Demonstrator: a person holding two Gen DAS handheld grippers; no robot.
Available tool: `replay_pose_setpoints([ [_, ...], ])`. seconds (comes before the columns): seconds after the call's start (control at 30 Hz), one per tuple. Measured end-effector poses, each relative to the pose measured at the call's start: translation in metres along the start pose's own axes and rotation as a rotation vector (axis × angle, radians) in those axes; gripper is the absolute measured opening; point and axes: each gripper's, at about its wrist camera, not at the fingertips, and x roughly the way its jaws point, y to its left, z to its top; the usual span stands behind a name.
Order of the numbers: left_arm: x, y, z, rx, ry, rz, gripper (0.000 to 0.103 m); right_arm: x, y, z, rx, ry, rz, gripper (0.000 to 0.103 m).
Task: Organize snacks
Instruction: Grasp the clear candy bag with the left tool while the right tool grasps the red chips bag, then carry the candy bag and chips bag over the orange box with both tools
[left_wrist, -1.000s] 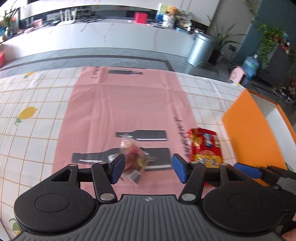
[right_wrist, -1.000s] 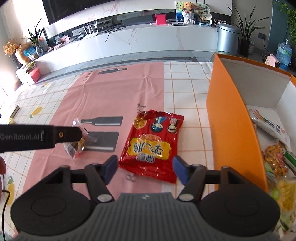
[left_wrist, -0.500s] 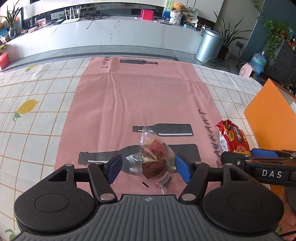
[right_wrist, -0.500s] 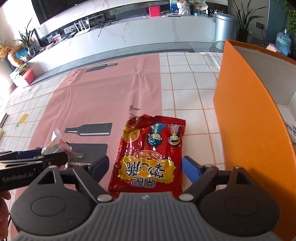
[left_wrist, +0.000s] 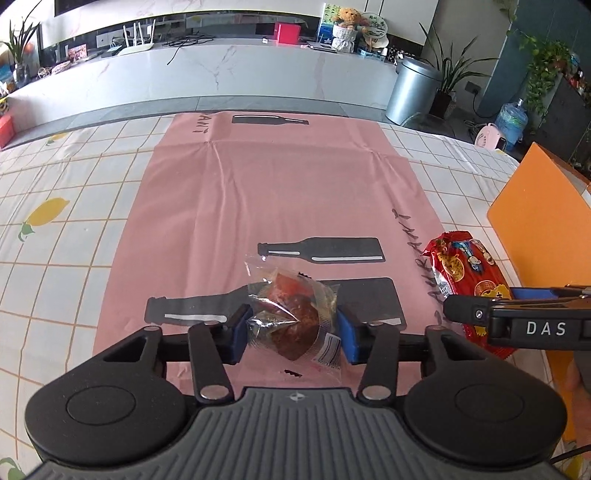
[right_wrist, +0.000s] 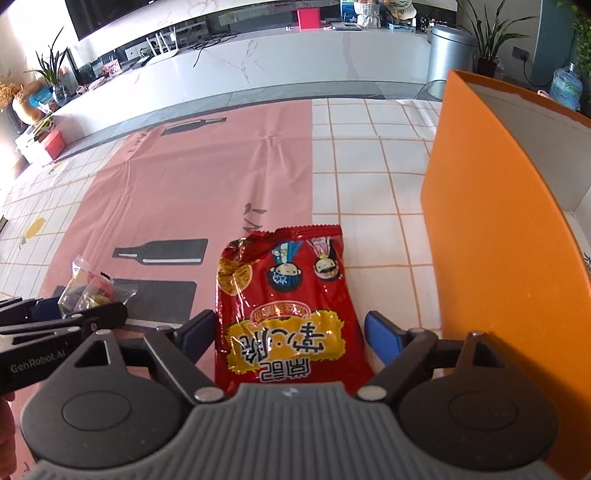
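Observation:
A clear bag with a brown cake (left_wrist: 291, 317) lies on the pink mat (left_wrist: 280, 192). My left gripper (left_wrist: 291, 330) has both blue pads against the bag's sides, shut on it. The bag also shows in the right wrist view (right_wrist: 92, 290). A red snack bag (right_wrist: 288, 314) lies flat to its right, also in the left wrist view (left_wrist: 465, 273). My right gripper (right_wrist: 290, 334) is open, its pads on either side of the red bag's near half, apart from it. The orange box (right_wrist: 495, 236) stands at the right.
The checked tablecloth (left_wrist: 55, 236) covers the table around the mat. The orange box's tall near wall (left_wrist: 535, 221) rises close to the right gripper. A white counter (left_wrist: 221, 81) and a metal bin (left_wrist: 413, 88) stand beyond the table.
My left gripper moved forward around the clear bag and closed on it. My right gripper moved forward and lower over the red bag, staying open.

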Motion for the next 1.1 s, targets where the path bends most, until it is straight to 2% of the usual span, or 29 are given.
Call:
replay_pose_setpoints([
  [0.13,-0.004,0.001,0.001,-0.028,0.009,-0.009,0.048,0.001,-0.002,-0.002,0.019,0.006,0.011,0.083],
  [0.33,-0.018,-0.004,0.005,-0.065,-0.015,-0.032,0.046,-0.001,0.001,-0.005,-0.012,0.002,0.002,0.072],
  [0.5,-0.034,-0.011,0.008,-0.081,-0.027,-0.035,0.046,-0.009,-0.002,-0.004,0.019,0.019,0.041,0.07],
  [0.7,-0.06,-0.016,0.015,-0.124,-0.053,-0.046,0.046,-0.044,0.006,-0.009,0.006,-0.014,0.1,0.07],
  [0.9,-0.09,-0.032,0.019,-0.107,-0.09,-0.052,0.046,-0.092,0.001,-0.009,0.01,-0.063,0.142,0.07],
  [1.1,-0.118,-0.061,0.021,-0.073,-0.123,-0.102,0.046,-0.141,-0.021,-0.013,0.022,-0.095,0.171,0.07],
])
